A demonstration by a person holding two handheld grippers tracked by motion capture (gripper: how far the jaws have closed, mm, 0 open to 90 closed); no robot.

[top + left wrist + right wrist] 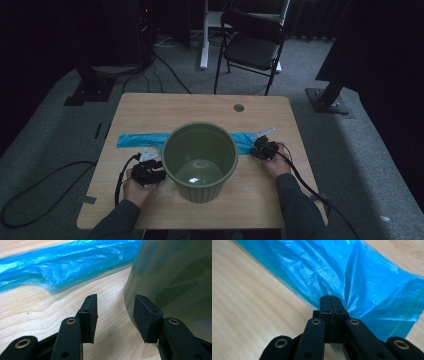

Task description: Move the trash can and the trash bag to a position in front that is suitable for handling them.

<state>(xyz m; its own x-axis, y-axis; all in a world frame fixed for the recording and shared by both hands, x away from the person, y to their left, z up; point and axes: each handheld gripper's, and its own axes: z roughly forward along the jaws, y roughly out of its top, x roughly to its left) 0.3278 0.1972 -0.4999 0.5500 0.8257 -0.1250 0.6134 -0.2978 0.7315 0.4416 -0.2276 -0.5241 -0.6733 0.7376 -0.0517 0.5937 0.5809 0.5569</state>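
Green pot (200, 161) sits mid tabletop (150, 107) on top of the blue plastic bag (142, 139) stretched flat behind it. Right gripper (329, 305) has its jaws clenched on the bag's edge, while the left gripper (115, 315) hangs released, one jaw against the pot's wall.

Dim room, grey carpet (350, 150). Beyond the grippers' far side of the wooden table (200, 107), a black folding chair (252, 42) stands; cables (165, 70) trail across the floor.

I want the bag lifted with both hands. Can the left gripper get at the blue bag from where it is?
Probably yes. The left gripper stands open beside the green pot, one jaw against its wall, and the blue bag lies just ahead across bare table, nothing between.
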